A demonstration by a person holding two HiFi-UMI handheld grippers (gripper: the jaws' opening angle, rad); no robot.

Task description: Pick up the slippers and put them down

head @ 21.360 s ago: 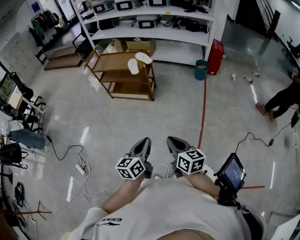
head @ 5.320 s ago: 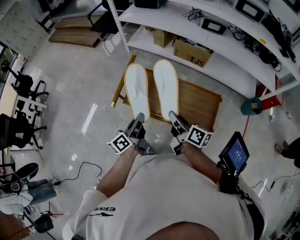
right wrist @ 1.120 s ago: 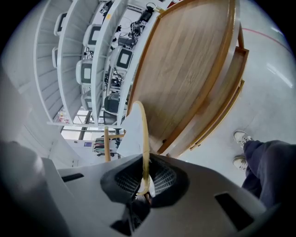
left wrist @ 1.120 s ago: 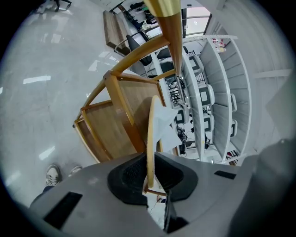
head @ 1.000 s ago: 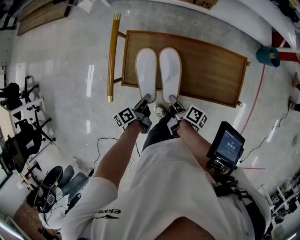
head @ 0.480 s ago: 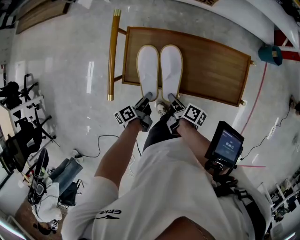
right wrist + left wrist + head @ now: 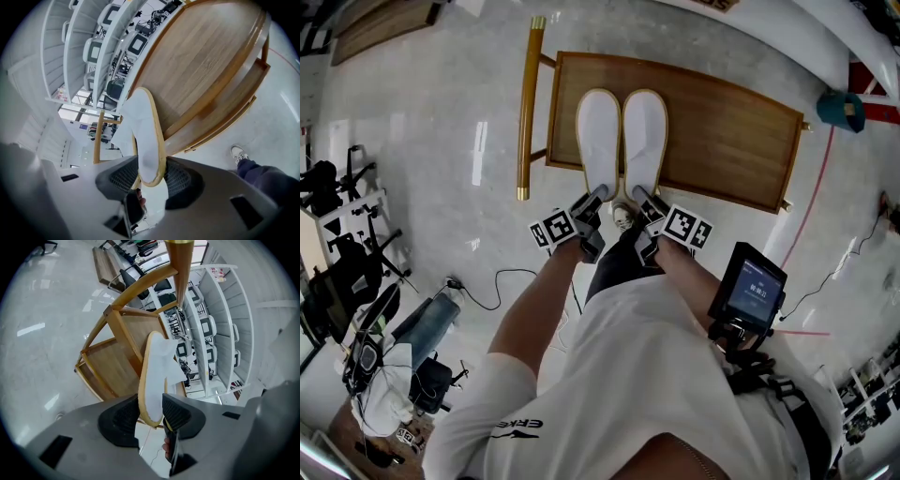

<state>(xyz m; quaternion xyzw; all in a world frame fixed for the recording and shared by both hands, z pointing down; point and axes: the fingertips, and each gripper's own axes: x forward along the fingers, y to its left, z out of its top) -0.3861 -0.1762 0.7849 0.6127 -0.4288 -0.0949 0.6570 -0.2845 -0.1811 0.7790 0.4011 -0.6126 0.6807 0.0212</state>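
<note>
You are opening the left tongs (image 7: 151, 411) around the left slipper's (image 7: 600, 141) heel and the right tongs (image 7: 149, 176) around the right slipper's (image 7: 644, 136) heel. Both slippers are lying side by side on the wooden surface (image 7: 722, 131), heels overhanging its near edge.

Tongs (image 7: 149, 176) are seen opening, with the heel of a white, tan-rimmed slipper (image 7: 145, 136) between the pads; whether the pads press on it cannot be told. The slipper is stretched away from the tongs onto a wooden surface (image 7: 206, 56). A lower wooden shelf (image 7: 225, 112) is seen right of the tongs. White shelving (image 7: 70, 51) is seen far beyond, to the left. A shoe (image 7: 238, 153) and a dark trouser leg (image 7: 262, 176) are seen on the floor (image 7: 276, 117), right of the tongs.
</note>
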